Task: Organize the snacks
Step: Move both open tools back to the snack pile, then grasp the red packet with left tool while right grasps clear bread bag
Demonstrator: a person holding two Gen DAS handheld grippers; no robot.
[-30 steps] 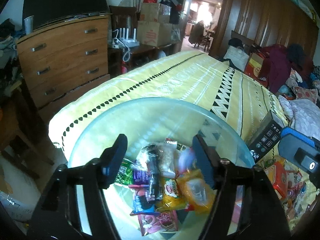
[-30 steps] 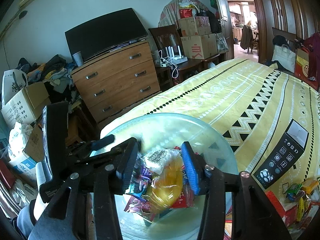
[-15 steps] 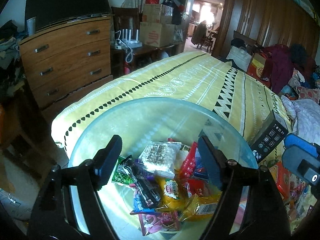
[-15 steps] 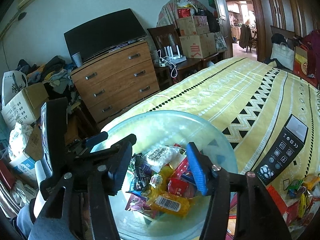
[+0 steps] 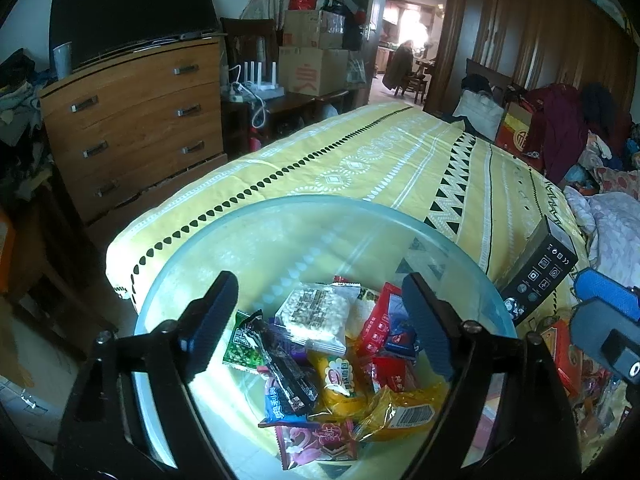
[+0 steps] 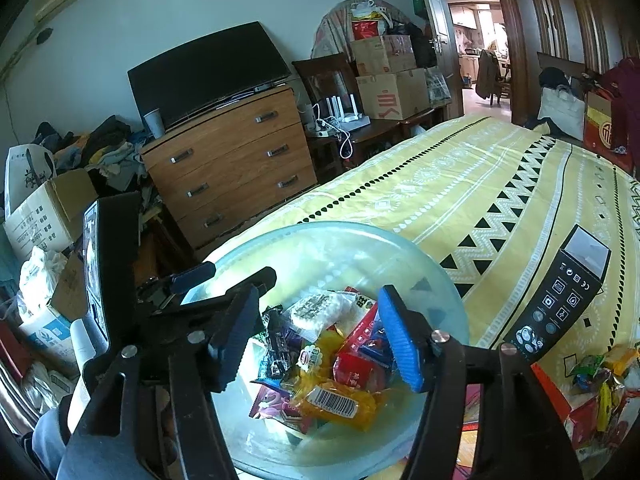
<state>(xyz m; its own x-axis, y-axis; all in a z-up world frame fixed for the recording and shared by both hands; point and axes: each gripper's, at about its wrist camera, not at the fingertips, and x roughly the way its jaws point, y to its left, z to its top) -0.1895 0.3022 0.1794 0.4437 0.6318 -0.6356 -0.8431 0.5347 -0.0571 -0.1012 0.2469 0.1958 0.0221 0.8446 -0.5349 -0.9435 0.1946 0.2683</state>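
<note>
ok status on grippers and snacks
Left gripper and right gripper opening over the bowl, nothing held. Snacks piled inside. More loose snacks on the bed. Nothing blocking.

Clear glass bowl (image 5: pixel 256 240), glossy plastic snack wrappers (image 5: pixel 332 364), printed cloth bedspread (image 5: pixel 400 160), wood-grain dresser (image 5: pixel 132 120)

The clear bowl (image 5: pixel 280 216) is cut off at its near rim by the frame's bottom edge and by the left gripper's (image 5: pixel 320 320) black arms. Lower snack packets (image 5: pixel 320 360) lie buried under others, their print too small to read. The loose snacks (image 6: pixel 600 372) beside the bowl run off the right edge.
</note>
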